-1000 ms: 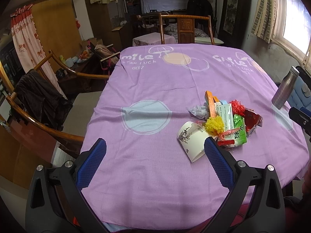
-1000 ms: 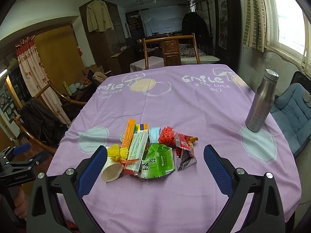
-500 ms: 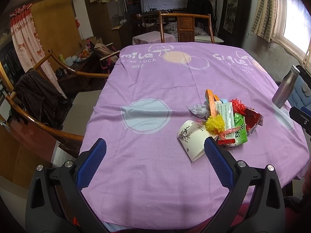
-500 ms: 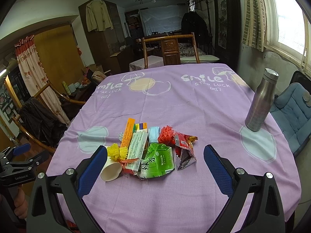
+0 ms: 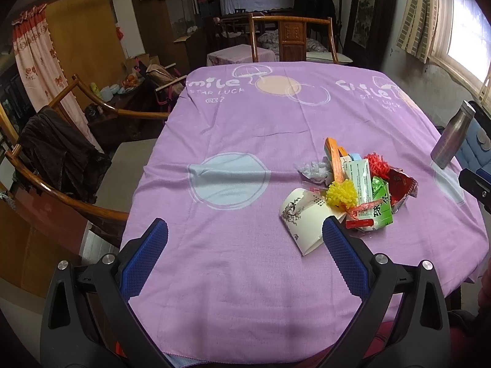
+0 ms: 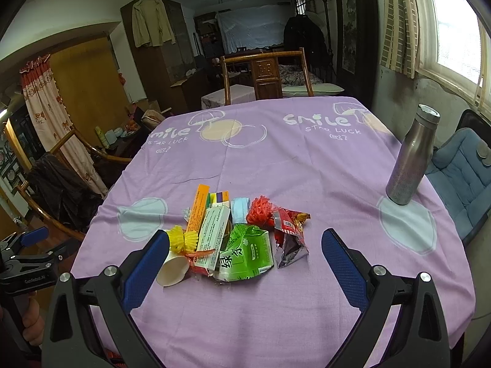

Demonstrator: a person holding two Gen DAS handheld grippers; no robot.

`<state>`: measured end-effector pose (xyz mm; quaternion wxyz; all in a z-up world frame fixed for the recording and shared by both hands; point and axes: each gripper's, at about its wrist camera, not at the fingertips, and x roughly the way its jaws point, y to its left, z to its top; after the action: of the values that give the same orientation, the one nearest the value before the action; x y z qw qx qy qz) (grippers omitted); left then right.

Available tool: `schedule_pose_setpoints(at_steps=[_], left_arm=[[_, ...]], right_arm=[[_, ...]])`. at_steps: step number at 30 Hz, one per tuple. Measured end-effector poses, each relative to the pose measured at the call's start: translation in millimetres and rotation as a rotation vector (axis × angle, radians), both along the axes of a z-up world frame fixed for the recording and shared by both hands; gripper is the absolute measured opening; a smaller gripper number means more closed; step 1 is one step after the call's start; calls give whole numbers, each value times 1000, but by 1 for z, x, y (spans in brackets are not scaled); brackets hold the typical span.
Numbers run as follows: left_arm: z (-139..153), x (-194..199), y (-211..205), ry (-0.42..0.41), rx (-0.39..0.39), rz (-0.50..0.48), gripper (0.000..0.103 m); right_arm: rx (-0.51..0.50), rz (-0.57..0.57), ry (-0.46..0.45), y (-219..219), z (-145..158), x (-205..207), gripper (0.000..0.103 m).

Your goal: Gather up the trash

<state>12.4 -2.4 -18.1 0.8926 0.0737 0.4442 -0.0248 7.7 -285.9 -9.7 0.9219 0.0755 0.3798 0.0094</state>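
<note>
Tablecloth (image 6: 307, 165) reads "Smile, STAR LUCK" (green wrapper (image 6: 248, 253) shows Chinese characters).

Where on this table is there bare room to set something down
Bare: the far half by the smile print, and the left side around the pale blue circle. Crowded: the trash pile near the front; the steel bottle holds the right edge.

Probably a home dining room: clothed table (image 6: 307, 165), wooden chairs (image 6: 265, 73).
</note>
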Motion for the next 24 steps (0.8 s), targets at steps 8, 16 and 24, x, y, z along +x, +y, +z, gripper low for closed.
schedule_pose_setpoints(at_steps=[8,16,24], left_arm=[[-1,3,-2,-8,-13,-8,96],[-3,4,-3,-29,-16,-5,96],[-8,8,-6,-16,-8,1,96]], right_arm=[[-10,1,-9,0,-2,0,97],[-11,4,-22,0,-3,0,97],[-16,9,-38,2,-11,4,97]])
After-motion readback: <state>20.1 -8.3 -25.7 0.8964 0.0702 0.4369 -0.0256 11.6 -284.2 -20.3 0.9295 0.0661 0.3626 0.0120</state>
